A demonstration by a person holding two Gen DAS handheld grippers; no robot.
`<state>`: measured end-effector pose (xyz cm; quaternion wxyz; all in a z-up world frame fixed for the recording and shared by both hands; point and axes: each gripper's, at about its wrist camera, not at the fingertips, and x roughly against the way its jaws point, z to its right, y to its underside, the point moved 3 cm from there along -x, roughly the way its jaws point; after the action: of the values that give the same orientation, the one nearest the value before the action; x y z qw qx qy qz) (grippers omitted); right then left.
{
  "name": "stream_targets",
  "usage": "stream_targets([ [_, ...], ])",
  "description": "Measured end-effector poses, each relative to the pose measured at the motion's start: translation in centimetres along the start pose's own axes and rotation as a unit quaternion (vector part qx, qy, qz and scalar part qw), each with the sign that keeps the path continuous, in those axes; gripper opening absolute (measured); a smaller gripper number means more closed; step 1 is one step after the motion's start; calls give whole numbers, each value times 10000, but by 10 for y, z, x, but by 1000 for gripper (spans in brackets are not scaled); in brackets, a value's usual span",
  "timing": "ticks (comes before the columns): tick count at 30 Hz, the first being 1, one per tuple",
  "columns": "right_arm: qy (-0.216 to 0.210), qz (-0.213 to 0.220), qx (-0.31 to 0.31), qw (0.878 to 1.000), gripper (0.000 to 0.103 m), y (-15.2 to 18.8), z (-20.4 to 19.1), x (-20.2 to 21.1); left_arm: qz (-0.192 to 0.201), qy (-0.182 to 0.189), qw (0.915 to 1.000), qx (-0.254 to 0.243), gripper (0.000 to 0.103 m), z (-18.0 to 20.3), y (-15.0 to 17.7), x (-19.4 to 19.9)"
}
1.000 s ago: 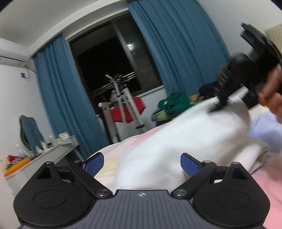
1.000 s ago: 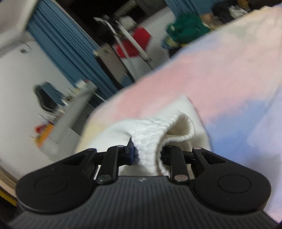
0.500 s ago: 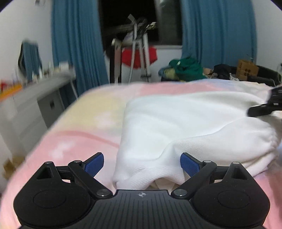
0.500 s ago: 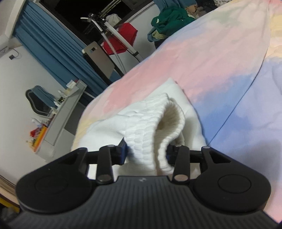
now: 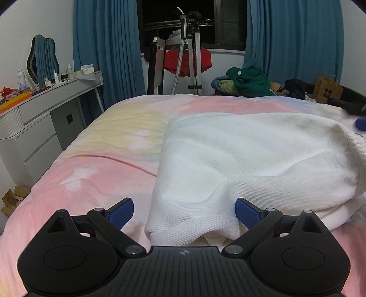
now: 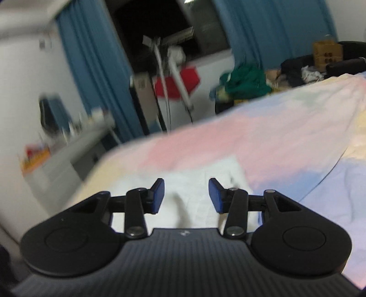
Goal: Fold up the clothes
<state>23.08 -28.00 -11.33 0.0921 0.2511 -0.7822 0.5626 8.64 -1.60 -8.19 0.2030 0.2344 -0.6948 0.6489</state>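
Left wrist view: sharp, evenly lit by indoor light; source not visible. Window [image 5: 178,20] black, night outside. My white sweater [image 5: 263,155] is bright but keeps its knit texture, soft shading in its folds. Faint shadow on the bedspread [image 5: 91,173] ahead of my left gripper [image 5: 184,211]. Fisheye bends the curtains [image 5: 107,50] and darkens the corners.

Right wrist view: heavy motion blur across the room and bedspread [image 6: 263,137]; only my right gripper [image 6: 186,195] is crisp. Sweater [image 6: 196,182] is a washed-out smear.

left gripper [image 5: 184,212]: fingers spread wide | right gripper [image 6: 186,195]: fingers apart, empty
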Motion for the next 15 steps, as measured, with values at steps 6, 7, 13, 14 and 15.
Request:
stream_targets([
  [6,229,-629,446,9968,46,27,1,-41,-1,61,10000,13,97,8,-7,-7],
  [7,212,-580,396,9973,46,26,1,-39,4,67,10000,19,97,8,-7,-6],
  [13,382,-66,-1015,9941,61,4,40,2,62,226,9994,239,97,4,-10,3],
  [14,539,-44,-1315,9898,74,1,52,5,101,216,9994,242,97,4,-12,5],
  [15,582,-81,-1670,9842,80,1,67,4,139,206,9994,245,97,4,-13,7],
])
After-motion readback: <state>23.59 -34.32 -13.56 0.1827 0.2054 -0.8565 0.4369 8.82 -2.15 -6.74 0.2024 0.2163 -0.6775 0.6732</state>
